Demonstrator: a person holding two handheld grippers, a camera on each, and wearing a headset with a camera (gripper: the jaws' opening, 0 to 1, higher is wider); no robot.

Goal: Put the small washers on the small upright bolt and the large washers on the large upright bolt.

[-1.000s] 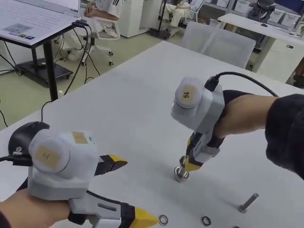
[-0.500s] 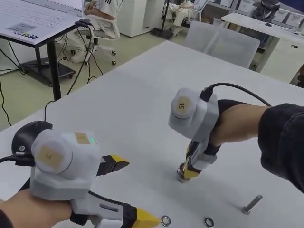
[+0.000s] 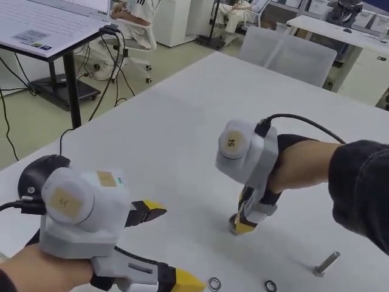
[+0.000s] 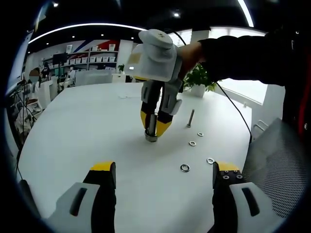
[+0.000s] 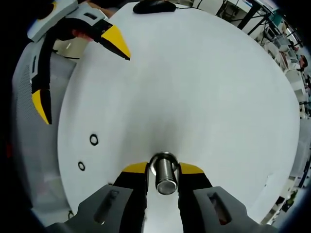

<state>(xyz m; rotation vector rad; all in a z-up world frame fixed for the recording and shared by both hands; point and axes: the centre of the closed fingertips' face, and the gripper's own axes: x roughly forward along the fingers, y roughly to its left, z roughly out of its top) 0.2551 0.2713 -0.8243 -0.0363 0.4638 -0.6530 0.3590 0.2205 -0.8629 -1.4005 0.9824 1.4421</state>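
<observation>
Two grippers are over the white bench point(image 3: 182, 109). The right gripper point(image 3: 242, 226) points steeply down at the middle of the bench, and its yellow-tipped jaws are closed tight on the shank of the large bolt point(image 5: 166, 177). The bolt stands upright with its wider end on the bench top. From the left gripper view, the same right gripper point(image 4: 156, 127) comes down from above with the large bolt point(image 4: 151, 132) pinched between its tips. The right gripper view looks along the bolt's grey shank, with a jaw pressed to each side.

The left gripper point(image 3: 169, 244) is at the near left corner of the bench, well apart from the bolt. Its jaws are spread wide and there is nothing between them. In its own view the left gripper point(image 4: 164, 167) shows both tips with bare bench top in the gap.

Four washers lie flat on the bench in a loose row along the near edge: the first washer point(image 4: 184, 168), the second washer point(image 4: 210, 160), the third washer point(image 4: 192, 143) and the fourth washer point(image 4: 200, 134). All lie apart from both bolts. Which of them are large and which small cannot be told.

The small bolt point(image 3: 327, 263) lies on its side near the near right corner, beyond the washers from the left gripper, with nothing on it.

A black mouse point(image 3: 36, 173) sits at the left edge of the bench, just beside the left gripper. A grey chair point(image 3: 285, 55) stands at the far edge.
</observation>
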